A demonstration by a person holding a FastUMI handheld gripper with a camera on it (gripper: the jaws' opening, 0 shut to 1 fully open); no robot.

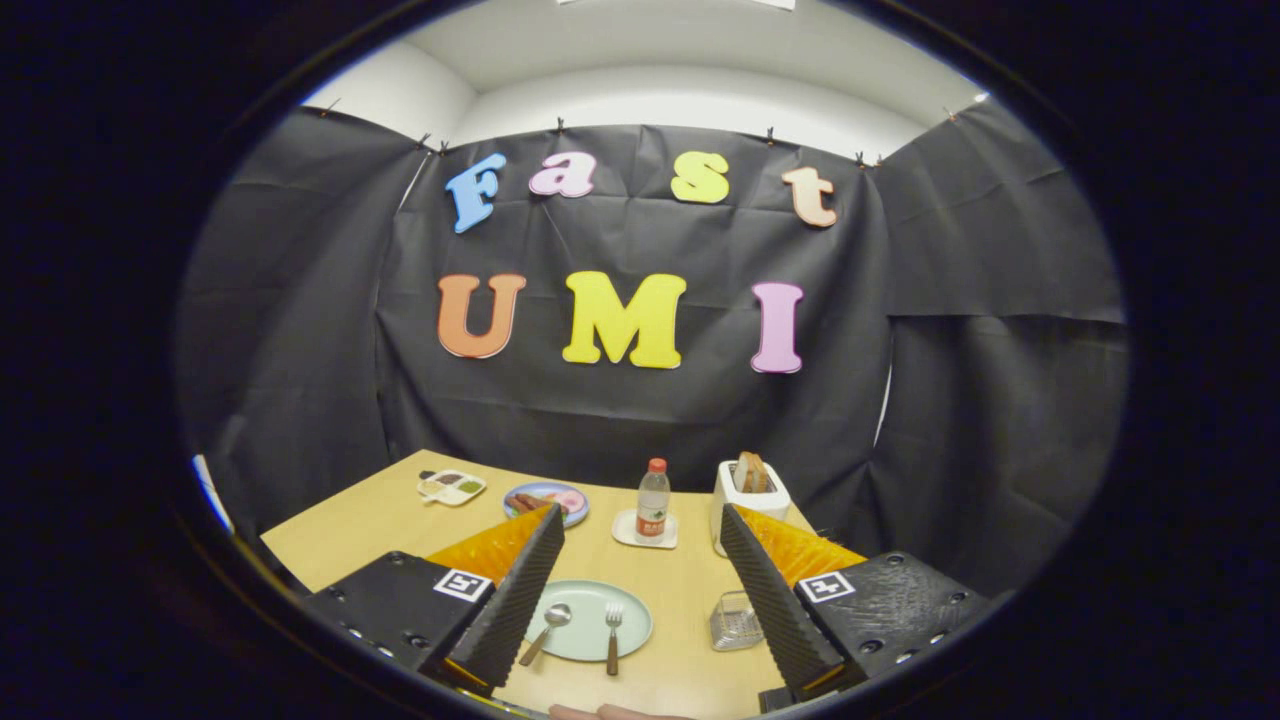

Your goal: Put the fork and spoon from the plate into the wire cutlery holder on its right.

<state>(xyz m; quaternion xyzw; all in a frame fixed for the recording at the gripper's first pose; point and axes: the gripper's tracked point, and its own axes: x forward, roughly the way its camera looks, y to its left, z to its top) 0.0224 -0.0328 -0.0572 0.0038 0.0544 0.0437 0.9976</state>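
Fork [613, 637] and spoon [546, 632] lie on the plate [588, 600] between the wide-open, empty claw [640, 530].

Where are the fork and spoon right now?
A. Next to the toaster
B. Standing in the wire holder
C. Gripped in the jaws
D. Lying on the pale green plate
D: the spoon and fork both lie on the plate, between the wide-open jaws of the gripper, while the wire cutlery holder sits to the plate's right.
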